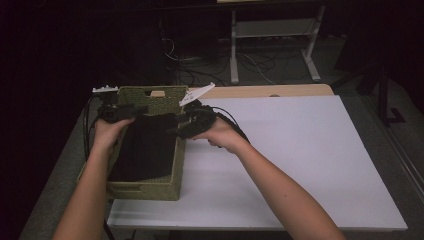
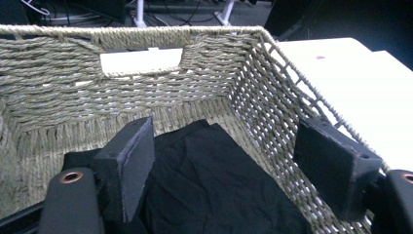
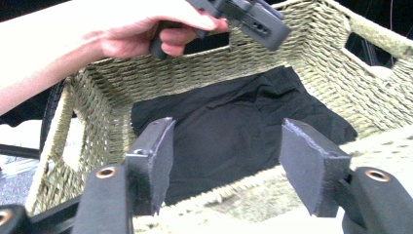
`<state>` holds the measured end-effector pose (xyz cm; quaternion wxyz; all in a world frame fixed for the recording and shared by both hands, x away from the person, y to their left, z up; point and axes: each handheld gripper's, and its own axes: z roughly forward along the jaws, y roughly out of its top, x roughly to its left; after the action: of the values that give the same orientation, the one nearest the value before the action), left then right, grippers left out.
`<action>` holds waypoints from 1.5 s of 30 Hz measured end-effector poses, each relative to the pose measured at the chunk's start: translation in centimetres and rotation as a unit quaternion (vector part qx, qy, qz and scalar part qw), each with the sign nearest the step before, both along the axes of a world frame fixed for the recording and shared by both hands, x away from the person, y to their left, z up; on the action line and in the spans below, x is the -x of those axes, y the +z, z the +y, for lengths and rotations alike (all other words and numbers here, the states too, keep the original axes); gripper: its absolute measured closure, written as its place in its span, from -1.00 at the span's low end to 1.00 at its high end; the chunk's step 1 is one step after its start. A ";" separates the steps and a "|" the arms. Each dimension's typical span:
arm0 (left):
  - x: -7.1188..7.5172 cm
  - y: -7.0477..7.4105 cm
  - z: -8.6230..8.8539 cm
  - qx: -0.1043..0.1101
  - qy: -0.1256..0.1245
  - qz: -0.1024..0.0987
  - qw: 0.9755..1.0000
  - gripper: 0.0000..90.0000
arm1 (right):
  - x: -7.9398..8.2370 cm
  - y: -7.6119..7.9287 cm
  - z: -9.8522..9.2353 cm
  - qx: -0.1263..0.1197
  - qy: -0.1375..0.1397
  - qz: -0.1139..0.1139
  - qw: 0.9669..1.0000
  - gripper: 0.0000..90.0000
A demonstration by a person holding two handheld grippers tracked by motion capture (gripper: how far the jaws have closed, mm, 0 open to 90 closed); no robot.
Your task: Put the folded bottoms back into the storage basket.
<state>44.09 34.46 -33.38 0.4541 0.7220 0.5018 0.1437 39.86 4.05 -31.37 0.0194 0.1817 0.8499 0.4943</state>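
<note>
Black cloth (image 3: 234, 126) lies in woven basket (image 1: 150, 190) | left tongs (image 2: 234, 161) wide, empty | right tongs (image 3: 229, 161) wide, empty, at basket rim

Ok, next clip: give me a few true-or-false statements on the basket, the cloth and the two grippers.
1. The black cloth lies inside the woven basket. True.
2. The left gripper is clamped on the cloth. False: its jaws stand apart above the cloth, nothing pressed between them.
3. The basket sits at the left end of the white table. True.
4. The right gripper holds a red cup. False: its jaws are open and empty, by the basket's rim.
5. The basket is tipped on its side. False: it stands upright.
</note>
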 end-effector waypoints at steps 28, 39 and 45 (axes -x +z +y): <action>4.7 1.6 -9.4 -0.030 -0.126 -0.036 0.991 -1.00 | 1.3 -1.1 -12.7 -0.010 -0.110 -0.031 0.993 -0.79; 7.1 1.5 -11.6 -0.019 -0.170 -0.055 0.984 -1.00 | 3.4 -1.6 -18.2 -0.015 -0.141 -0.033 0.989 -1.00; 8.9 1.4 -12.0 -0.017 -0.189 -0.063 0.980 -1.00 | 4.9 -2.2 -20.6 -0.014 -0.150 -0.030 0.988 -1.00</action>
<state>35.21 22.46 -31.99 0.4919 0.8009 0.3238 0.1087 35.00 -16.57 -33.57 0.1160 0.2921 0.8053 0.5027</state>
